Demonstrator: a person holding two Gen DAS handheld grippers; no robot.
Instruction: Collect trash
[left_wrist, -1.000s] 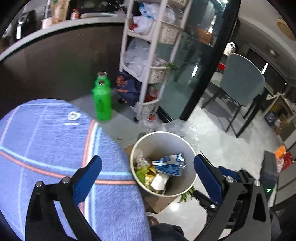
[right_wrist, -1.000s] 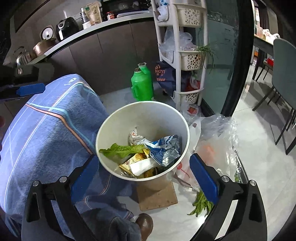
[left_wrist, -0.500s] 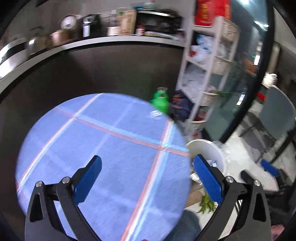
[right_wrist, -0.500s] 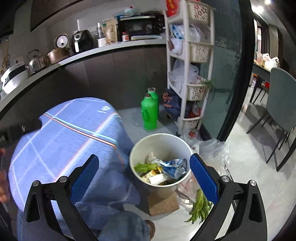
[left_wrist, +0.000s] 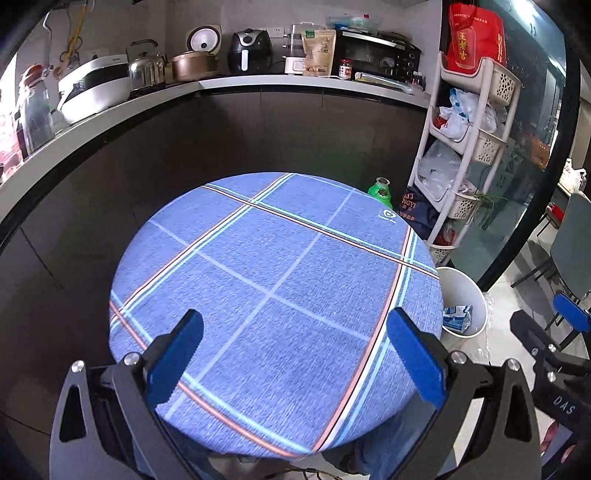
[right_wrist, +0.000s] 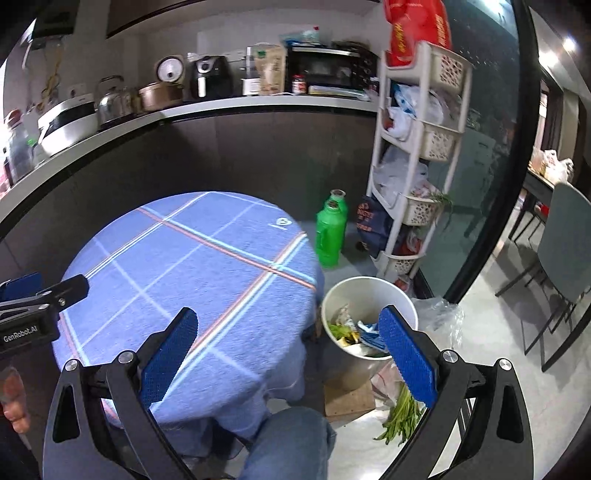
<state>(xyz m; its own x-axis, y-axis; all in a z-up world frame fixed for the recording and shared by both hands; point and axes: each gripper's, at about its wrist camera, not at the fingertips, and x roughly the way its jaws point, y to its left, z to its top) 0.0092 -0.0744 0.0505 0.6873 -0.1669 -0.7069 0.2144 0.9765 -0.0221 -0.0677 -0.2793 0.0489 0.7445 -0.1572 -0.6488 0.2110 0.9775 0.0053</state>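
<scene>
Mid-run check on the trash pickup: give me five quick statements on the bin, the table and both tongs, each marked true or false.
1. The white round trash bin already holds wrappers and green scraps. True.
2. The right tongs are clamped on a wrapper. False: they are open and hold nothing.
3. Green vegetable stalks lie on the floor beside the bin. True.
4. The round table with the blue plaid cloth carries a pile of trash. False: no trash shows on the cloth.
5. The green plastic bottle lies tipped over inside the bin. False: it stands upright on the floor behind the bin.
The left tongs are open too, above the table.
</scene>
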